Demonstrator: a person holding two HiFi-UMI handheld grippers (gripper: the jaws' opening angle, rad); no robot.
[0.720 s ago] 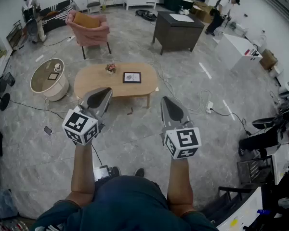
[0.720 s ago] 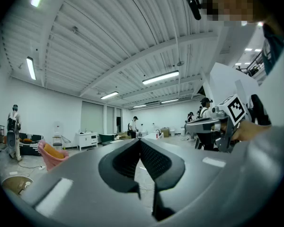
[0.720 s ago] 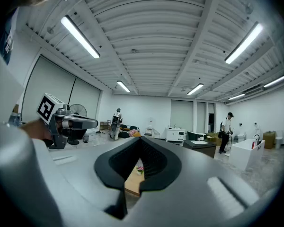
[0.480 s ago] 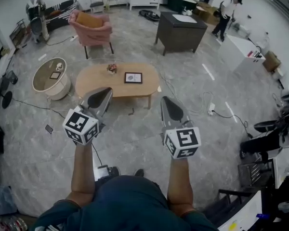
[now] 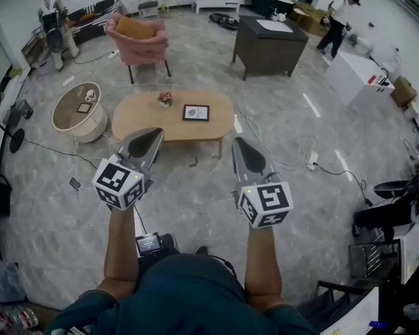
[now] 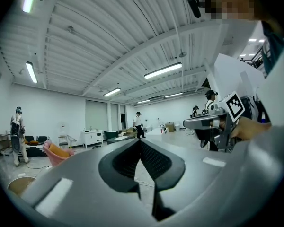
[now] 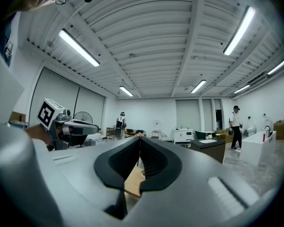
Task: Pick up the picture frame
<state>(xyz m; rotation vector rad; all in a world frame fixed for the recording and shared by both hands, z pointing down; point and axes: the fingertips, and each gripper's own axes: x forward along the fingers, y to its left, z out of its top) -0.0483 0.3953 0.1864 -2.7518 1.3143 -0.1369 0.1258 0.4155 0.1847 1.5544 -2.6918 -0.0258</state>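
**Ana:** Two grippers, both pointing level and forward over bare floor (image 5: pixel 195 194). Why carry them like that?

**Ben:** I read it as a walking-up posture. The person stands well short of the table (image 5: pixel 136 121), so nothing is in reach yet. The left gripper (image 5: pixel 153 134) and the right gripper (image 5: pixel 239 145) are simply held out ahead, side by side.

**Ana:** And the fingers?

**Ben:** Pressed together on both sides, with nothing between them. In the left gripper view the ribbed fingers (image 6: pixel 156 161) meet at their tips, and the right gripper view shows the same. They will have to spread before any grasp.

**Ana:** Where is the picture frame (image 5: pixel 196 112)?

**Ben:** It lies flat on the oval wooden table, a little right of its middle. A small flower pot (image 5: pixel 165 99) stands near it on the left, apart from it. That flat pose probably calls for taking it at an edge.

**Ana:** How does it sit relative to the fingers?

**Ben:** Well apart from them, ahead of both grippers and roughly between their lines, with open floor in between. The right gripper view shows the wooden top under its closed tips, but I cannot make out the frame there.
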